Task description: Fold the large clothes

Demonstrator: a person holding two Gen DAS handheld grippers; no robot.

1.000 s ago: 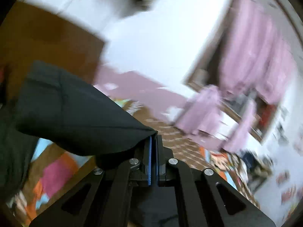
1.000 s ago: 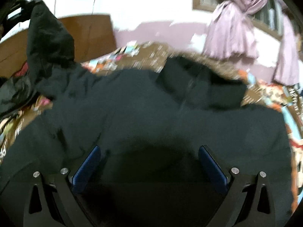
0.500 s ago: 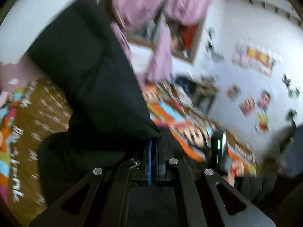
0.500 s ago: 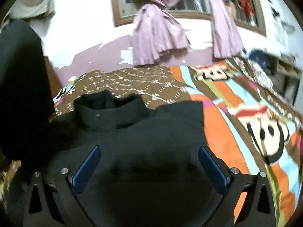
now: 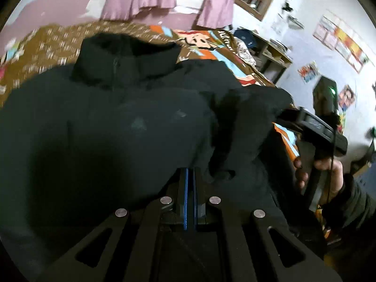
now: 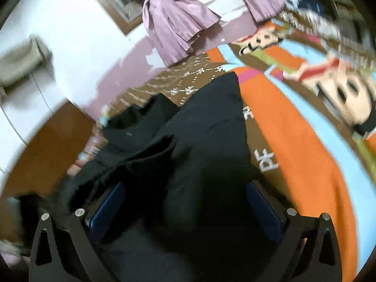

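A large black jacket (image 5: 122, 108) lies spread on the bed, collar (image 5: 127, 54) at the far side. My left gripper (image 5: 189, 174) is shut on the jacket's sleeve (image 5: 244, 127), which now lies folded across the jacket's body. My right gripper (image 6: 185, 202) is open, its blue pads on either side of the dark fabric (image 6: 206, 145) without pinching it. The right gripper also shows in the left wrist view (image 5: 312, 122), held by a hand at the jacket's right edge.
The bed has a colourful cartoon bedspread (image 6: 305, 164). Pink curtains (image 6: 178, 23) hang on the far wall. A wooden headboard (image 6: 47, 145) stands at the left. Shelves with clutter (image 5: 270, 49) stand beside the bed on the right.
My left gripper has swung the sleeve from high at the left down and across onto the jacket's body. My right gripper has turned to the right and stayed open.
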